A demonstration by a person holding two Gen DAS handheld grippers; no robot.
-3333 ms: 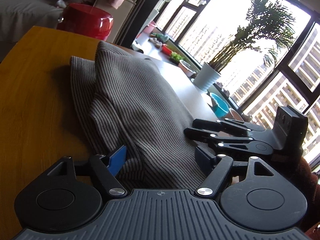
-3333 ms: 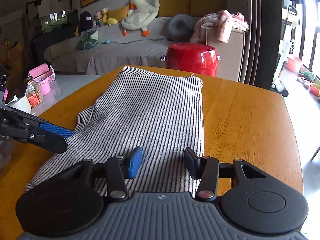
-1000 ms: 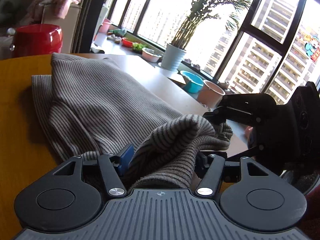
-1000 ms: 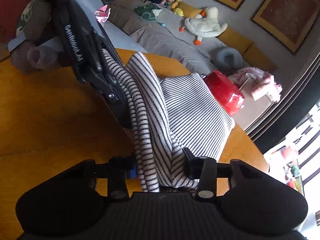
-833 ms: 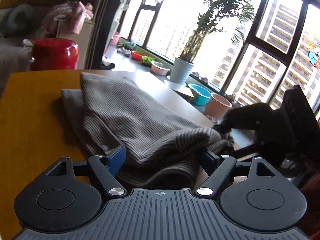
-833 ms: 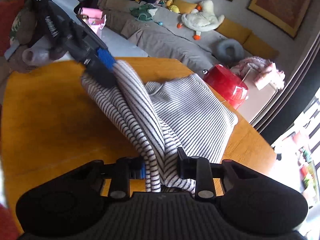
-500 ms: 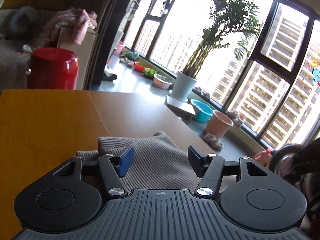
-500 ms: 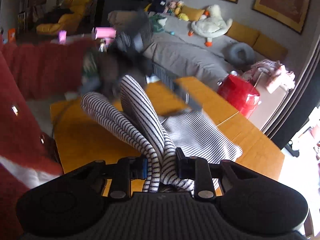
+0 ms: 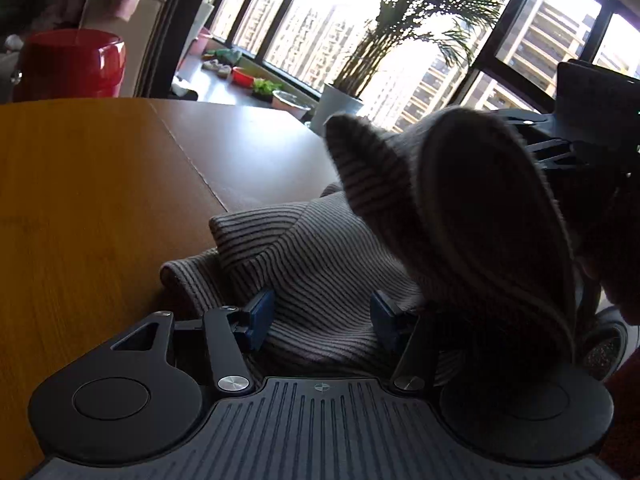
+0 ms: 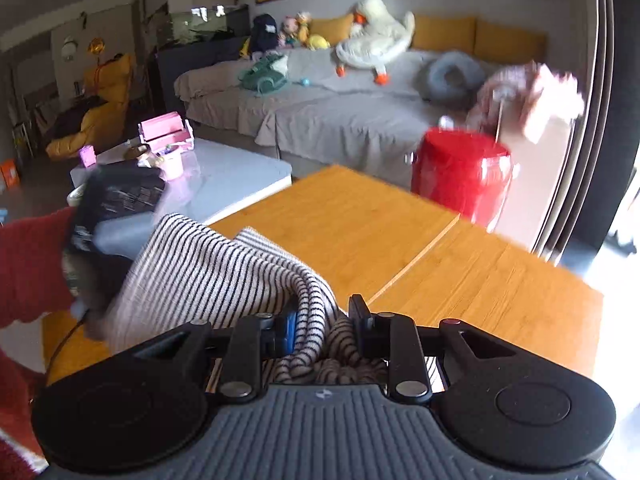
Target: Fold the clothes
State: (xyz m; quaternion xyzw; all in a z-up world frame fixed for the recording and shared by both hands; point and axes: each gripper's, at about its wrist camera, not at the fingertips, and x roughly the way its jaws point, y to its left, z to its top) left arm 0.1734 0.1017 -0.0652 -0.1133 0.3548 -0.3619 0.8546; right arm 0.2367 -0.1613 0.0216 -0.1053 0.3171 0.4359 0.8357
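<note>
The black-and-white striped garment [image 9: 320, 256] lies bunched on the wooden table [image 9: 80, 200], close in front of me. My left gripper [image 9: 322, 314] has a fold of the garment filling the gap between its blue pads, and its jaws are closing on it. In the right wrist view, my right gripper [image 10: 323, 326] is shut on a gathered edge of the garment [image 10: 208, 268]. That raised fold [image 9: 460, 200] hangs from the right gripper at the right of the left wrist view. A hand in a red sleeve [image 10: 28, 264] holds the blurred left gripper's body [image 10: 116, 204].
A red drum stool [image 10: 460, 176] stands past the table's far edge [image 10: 400, 216]. Behind it are a grey sofa [image 10: 340, 120] with plush toys and a white low table [image 10: 224, 176]. A potted palm [image 9: 340, 108] stands by the windows.
The garment has been drawn toward the near edge and bunched up. My right gripper has swung round, carrying its fold up beside the left one. The left jaws have narrowed around a fold.
</note>
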